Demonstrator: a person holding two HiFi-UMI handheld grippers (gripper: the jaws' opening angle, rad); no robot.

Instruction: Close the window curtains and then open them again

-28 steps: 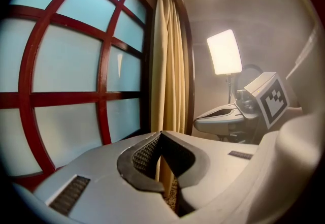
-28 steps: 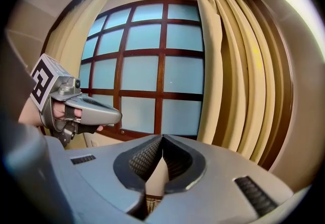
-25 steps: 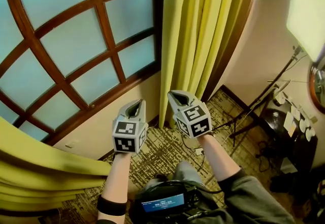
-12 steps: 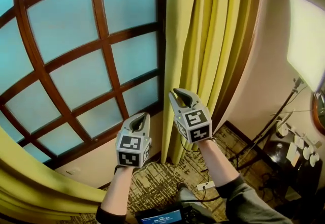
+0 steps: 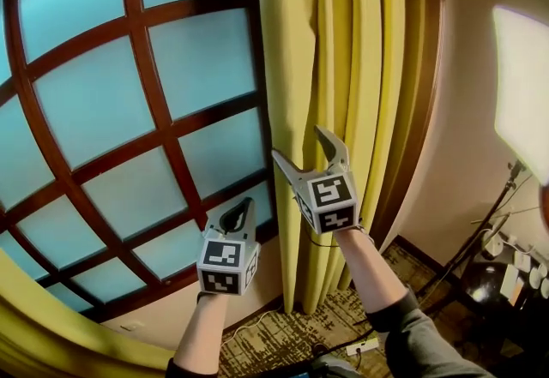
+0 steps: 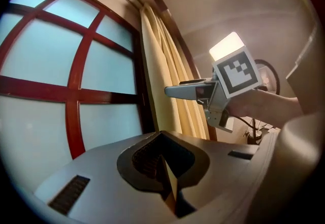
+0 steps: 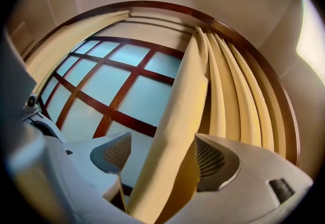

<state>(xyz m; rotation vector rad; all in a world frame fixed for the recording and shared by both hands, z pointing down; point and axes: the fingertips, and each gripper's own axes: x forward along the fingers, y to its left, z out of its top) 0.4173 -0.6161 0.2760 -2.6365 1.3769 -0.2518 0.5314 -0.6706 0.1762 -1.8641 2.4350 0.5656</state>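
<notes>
The right yellow curtain (image 5: 343, 68) hangs gathered beside the wood-barred window (image 5: 129, 102). My right gripper (image 5: 300, 143) is raised at the curtain's leading fold, its jaws opening wide. In the right gripper view that fold (image 7: 175, 116) runs between the jaws of the right gripper (image 7: 161, 149), and the pads do not squeeze it. My left gripper (image 5: 242, 212) is lower and to the left, in front of the glass, shut on nothing. The left gripper view shows the left gripper (image 6: 163, 154) closed and the right gripper's marker cube (image 6: 236, 70) ahead. The left curtain (image 5: 51, 325) sweeps across the bottom left corner.
A bright light panel (image 5: 523, 85) and its stand (image 5: 493, 213) are against the right wall. Patterned carpet (image 5: 274, 342) with a cable and power strip (image 5: 360, 346) lies below. A dark wooden frame (image 5: 425, 111) edges the curtain's right side.
Both grippers have risen toward the window. The right gripper's jaws went from shut to wide open around the right curtain's edge. The left gripper stayed shut.
</notes>
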